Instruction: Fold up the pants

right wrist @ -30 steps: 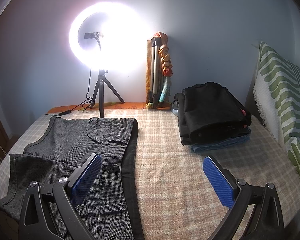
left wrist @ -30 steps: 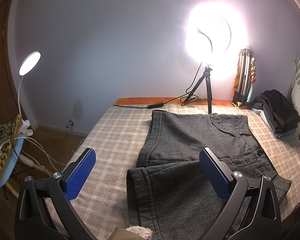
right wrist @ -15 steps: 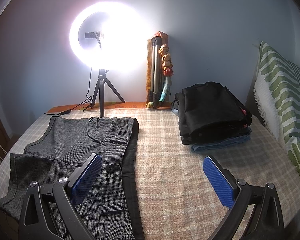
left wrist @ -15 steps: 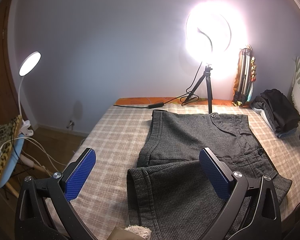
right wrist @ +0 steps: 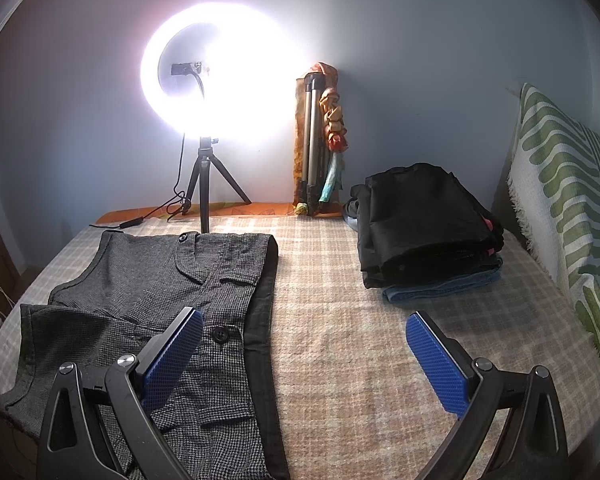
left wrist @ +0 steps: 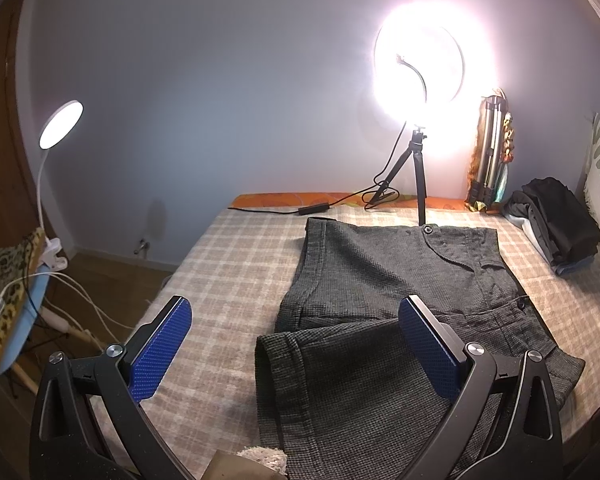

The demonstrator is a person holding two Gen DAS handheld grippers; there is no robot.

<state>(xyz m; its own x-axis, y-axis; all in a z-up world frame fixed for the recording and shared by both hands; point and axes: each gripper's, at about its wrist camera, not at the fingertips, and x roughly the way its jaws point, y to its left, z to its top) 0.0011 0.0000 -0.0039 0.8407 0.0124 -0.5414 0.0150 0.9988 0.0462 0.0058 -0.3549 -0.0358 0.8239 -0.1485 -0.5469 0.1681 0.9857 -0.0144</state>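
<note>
Both grippers, left gripper (left wrist: 296,354) and right gripper (right wrist: 304,358), spread wide, empty | grey pants (left wrist: 400,320) flat on bed (right wrist: 360,320), part-folded | next: probably pinch near hem, fold toward far waistband

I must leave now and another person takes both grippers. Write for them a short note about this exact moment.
Left gripper: open, holds nothing, above the near part of the grey pants.
Right gripper: open, holds nothing, above the checked bedcover beside the pants' right edge.
Pants: lie spread on the bedcover, waistband toward the ring light; one leg already lies folded across near the front.
Folded clothes pile sits at the right, apart.
Left: grasp the pants and finish the remaining folds.
</note>
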